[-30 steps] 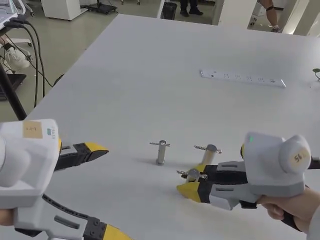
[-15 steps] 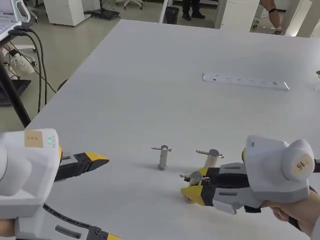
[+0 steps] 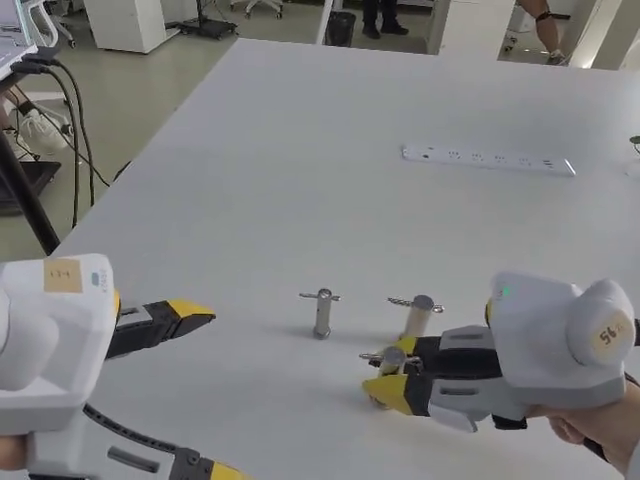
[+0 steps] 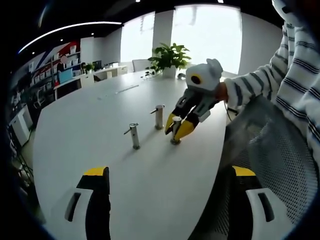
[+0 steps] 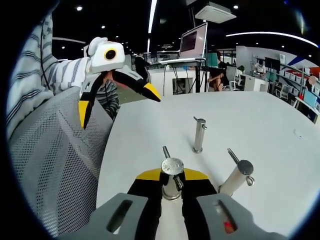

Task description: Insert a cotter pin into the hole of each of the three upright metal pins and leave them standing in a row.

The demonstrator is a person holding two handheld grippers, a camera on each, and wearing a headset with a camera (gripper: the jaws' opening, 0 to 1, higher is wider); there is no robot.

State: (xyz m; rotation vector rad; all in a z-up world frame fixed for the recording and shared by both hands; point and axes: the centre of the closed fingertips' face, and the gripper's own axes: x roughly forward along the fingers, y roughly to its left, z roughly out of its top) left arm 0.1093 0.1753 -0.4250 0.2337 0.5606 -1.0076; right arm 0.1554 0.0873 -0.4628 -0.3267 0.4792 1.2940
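- The gripped metal pin stands upright near the front edge of the white table, with a cotter pin through the hole under its head.
- My right gripper pinches this pin's shaft; the right gripper view shows one yellow-tipped jaw pressed on either side.
- A second metal pin stands just behind it, and a third metal pin stands apart to the left. Each carries its own cotter pin crosswise near the top.
- My left gripper hovers well to the left of the three pins, its jaws spread wide, holding nothing.
- A power strip lies far back on the table.
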